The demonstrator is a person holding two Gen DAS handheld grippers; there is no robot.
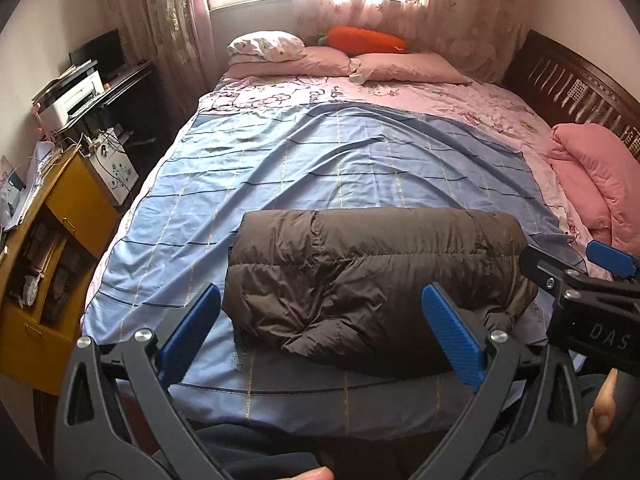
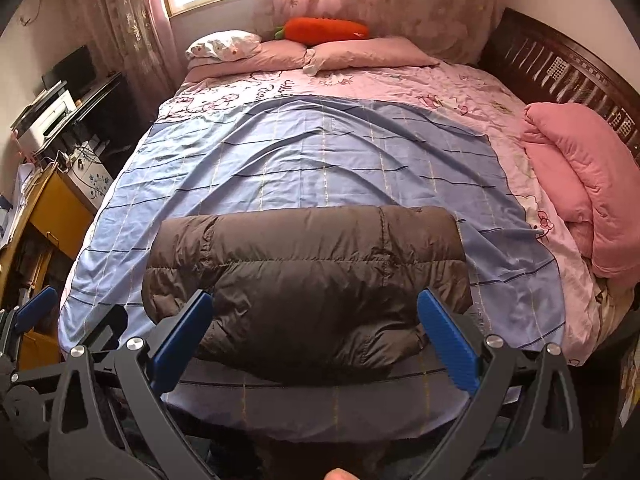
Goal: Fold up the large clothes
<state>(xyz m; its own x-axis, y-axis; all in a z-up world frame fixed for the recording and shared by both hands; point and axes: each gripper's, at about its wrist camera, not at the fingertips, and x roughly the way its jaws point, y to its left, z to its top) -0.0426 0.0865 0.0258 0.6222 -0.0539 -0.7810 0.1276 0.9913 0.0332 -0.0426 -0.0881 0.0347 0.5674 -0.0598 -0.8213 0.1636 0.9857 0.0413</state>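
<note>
A dark brown puffer jacket (image 1: 372, 276) lies folded into a thick bundle on the blue checked sheet (image 1: 304, 160) near the bed's front edge; it also shows in the right wrist view (image 2: 312, 280). My left gripper (image 1: 320, 312) is open and empty, held back just in front of the bundle. My right gripper (image 2: 316, 320) is open and empty, also just in front of the bundle. The right gripper shows at the right edge of the left wrist view (image 1: 576, 268). Neither gripper touches the jacket.
A pink folded quilt (image 2: 584, 180) lies at the bed's right side by the dark wooden footboard (image 2: 560, 60). Pillows (image 2: 360, 52) and an orange carrot plush (image 2: 324, 28) lie at the far end. A yellow cabinet (image 1: 52, 248) and a cluttered desk (image 1: 100, 84) stand left.
</note>
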